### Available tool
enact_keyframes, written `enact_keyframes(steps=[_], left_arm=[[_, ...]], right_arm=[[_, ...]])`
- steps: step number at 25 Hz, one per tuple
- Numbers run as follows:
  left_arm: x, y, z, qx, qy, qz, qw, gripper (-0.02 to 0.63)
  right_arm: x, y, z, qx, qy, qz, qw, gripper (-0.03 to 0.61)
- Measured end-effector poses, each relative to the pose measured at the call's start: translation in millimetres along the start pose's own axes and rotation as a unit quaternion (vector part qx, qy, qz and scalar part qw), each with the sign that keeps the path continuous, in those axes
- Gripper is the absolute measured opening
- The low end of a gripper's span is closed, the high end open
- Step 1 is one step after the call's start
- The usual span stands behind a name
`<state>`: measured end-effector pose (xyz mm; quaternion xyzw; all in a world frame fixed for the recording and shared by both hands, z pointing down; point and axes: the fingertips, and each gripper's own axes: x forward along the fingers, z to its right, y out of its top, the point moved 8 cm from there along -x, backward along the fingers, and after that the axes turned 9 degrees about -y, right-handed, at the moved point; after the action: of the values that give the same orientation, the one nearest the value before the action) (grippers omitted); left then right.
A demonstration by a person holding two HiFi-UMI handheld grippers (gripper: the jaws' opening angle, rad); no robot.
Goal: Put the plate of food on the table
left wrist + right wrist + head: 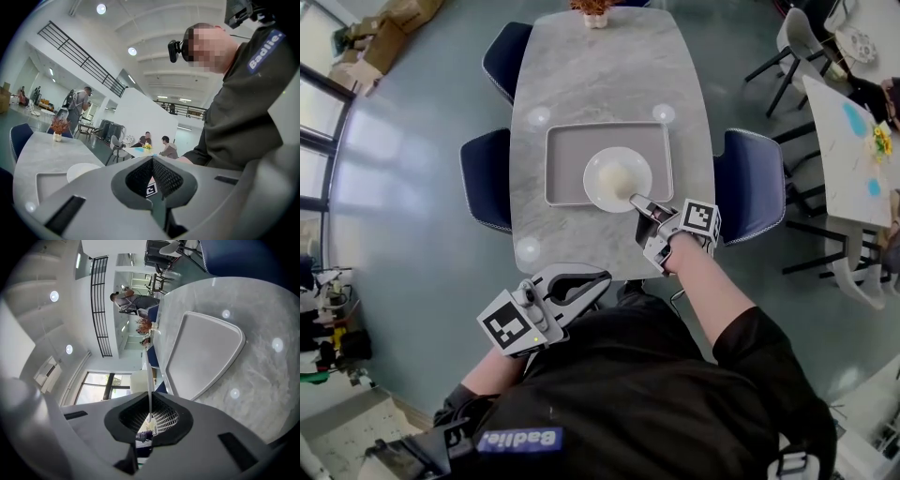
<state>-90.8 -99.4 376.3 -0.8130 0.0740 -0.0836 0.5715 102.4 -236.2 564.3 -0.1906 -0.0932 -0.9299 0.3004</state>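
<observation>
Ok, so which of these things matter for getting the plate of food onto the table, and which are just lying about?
In the job: plate, its rim clamped in the right hand-held gripper; food; tray; table.
Just about: left hand-held gripper, shut and empty; vase of dried flowers; chairs.

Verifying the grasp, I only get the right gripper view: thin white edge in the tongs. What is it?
Observer: Head view shows the right gripper clamped on the near rim of the white plate.
Operator: Where's the plate?
Observer: Over the grey tray, overlapping its near edge; resting or lifted, can't tell.
Operator: And the other one?
Observer: The left gripper is shut and empty, held off the table by the person's torso.
</observation>
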Motion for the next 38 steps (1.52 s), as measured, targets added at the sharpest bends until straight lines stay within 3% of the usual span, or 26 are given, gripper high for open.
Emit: enact_keyframes(steps=[15,38], left_arm=[[19.5,-2.2,-43.5,-0.034,0.038,-0.001,0.9987,0.005],[8.6,-15.6,-70.4,-0.077,0.090,0.002,0.9930,0.005]], right_arm=[[79.3,58.0,33.3,0.027,-0.016,-0.019,0.999,0.021],[141.9,83.9,85.2,0.042,-0.090,-0.029,0.995,0.021]])
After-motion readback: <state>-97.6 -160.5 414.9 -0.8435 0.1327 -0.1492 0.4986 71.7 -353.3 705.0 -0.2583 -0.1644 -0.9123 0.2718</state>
